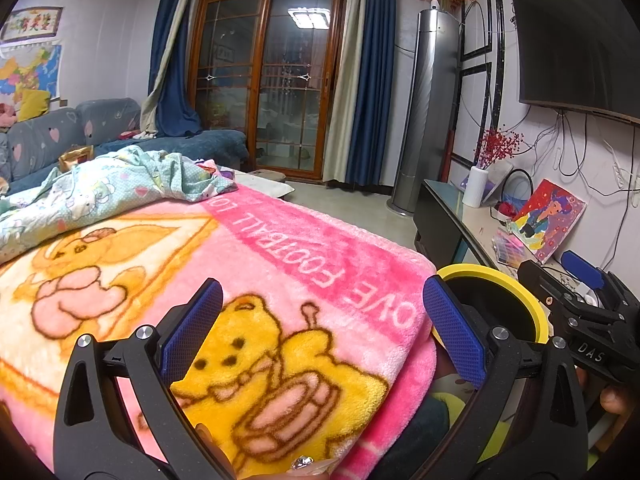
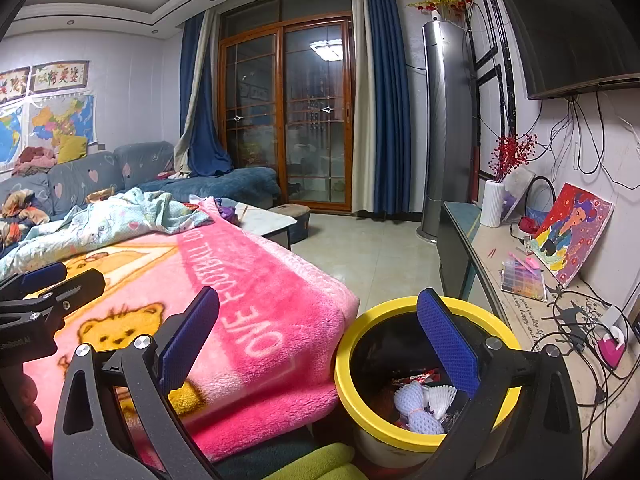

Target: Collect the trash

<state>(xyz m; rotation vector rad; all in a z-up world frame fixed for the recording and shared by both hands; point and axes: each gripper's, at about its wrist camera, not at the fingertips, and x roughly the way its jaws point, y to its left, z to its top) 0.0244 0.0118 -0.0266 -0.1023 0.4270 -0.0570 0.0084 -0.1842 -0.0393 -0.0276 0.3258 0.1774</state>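
Living room, night: glass sliding doors (image 2: pixel 286 120) with blue curtains, blue sofa (image 2: pixel 120 176) at left, long worktop (image 2: pixel 560 344) at right under a wall television (image 2: pixel 568 28).

Item 1, pink blanket (image 1: pixel 248 280): fleece, yellow bear print, lettering "FOOTBALL"; spread over a raised surface below my fingers. A pale printed quilt (image 1: pixel 100 188) lies crumpled at its far end.

Item 2, trash bin (image 2: pixel 424 440): 1, round, yellow rim, dark inside, standing on the floor between blanket and worktop, just beside the blanket's corner.

Item 3, trash in bin: 2 white foam fruit nets (image 2: pixel 416 404), 1 white pleated paper cup (image 2: pixel 440 396), red wrapper scraps (image 2: pixel 416 376). Exact scrap count cannot be told.

Item 4, my left gripper (image 1: pixel 324 332): blue-padded fingers apart, nothing between them, over the blanket.

Item 5, my right gripper (image 2: pixel 320 340): fingers apart, nothing held, right finger over the bin's mouth.

View notes: only the right wrist view shows the bin's contents; the left wrist view shows just its rim (image 1: pixel 488 272) and, at right, my right gripper from the side (image 1: pixel 576 304). The right wrist view catches my left gripper at its left edge (image 2: pixel 48 292).

On worktop: 1 white vase (image 2: pixel 494 204) with red berries, 1 painting (image 2: pixel 572 232).
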